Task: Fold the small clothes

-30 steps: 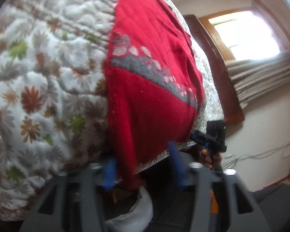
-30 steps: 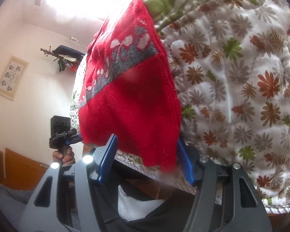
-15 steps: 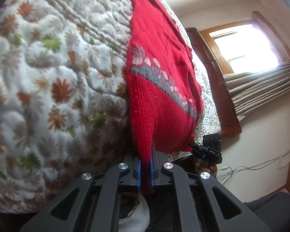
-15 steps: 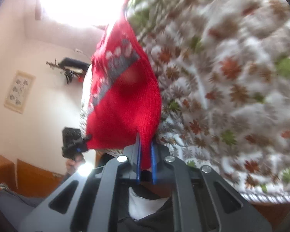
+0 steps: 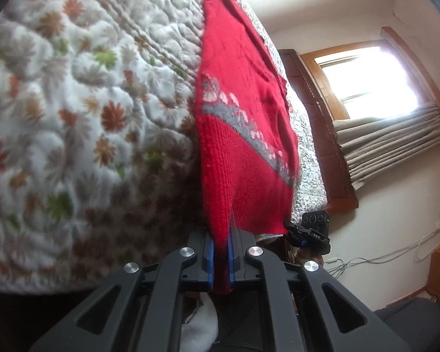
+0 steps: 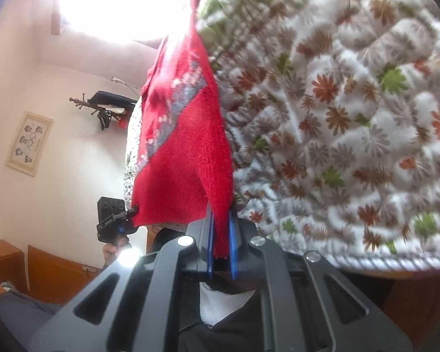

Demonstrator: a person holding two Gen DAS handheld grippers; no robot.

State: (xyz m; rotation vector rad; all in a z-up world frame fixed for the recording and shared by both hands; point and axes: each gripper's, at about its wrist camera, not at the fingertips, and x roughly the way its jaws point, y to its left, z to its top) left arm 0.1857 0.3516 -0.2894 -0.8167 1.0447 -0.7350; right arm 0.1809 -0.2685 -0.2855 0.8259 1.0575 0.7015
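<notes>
A small red knit sweater (image 5: 243, 135) with a grey and white patterned band lies on a floral quilt (image 5: 73, 111). Its hem hangs off the bed's near edge. My left gripper (image 5: 221, 249) is shut on one bottom corner of the hem, blue pads pressing the knit. My right gripper (image 6: 221, 240) is shut on the other bottom corner of the red sweater (image 6: 187, 146). Each gripper shows in the other's view: the right one (image 5: 311, 234) and the left one (image 6: 114, 220), at the hem's far corner.
The quilt (image 6: 352, 111) covers the bed on both sides of the sweater. A bright window with curtains (image 5: 375, 94) and a wooden headboard (image 5: 316, 135) stand beyond. A wall rack (image 6: 108, 108) and a framed picture (image 6: 29, 143) hang on the wall. Wooden furniture (image 6: 50, 267) sits low.
Both grippers went from open around the hem corners to shut on them, and the hem has since been lifted slightly off the bed edge.
</notes>
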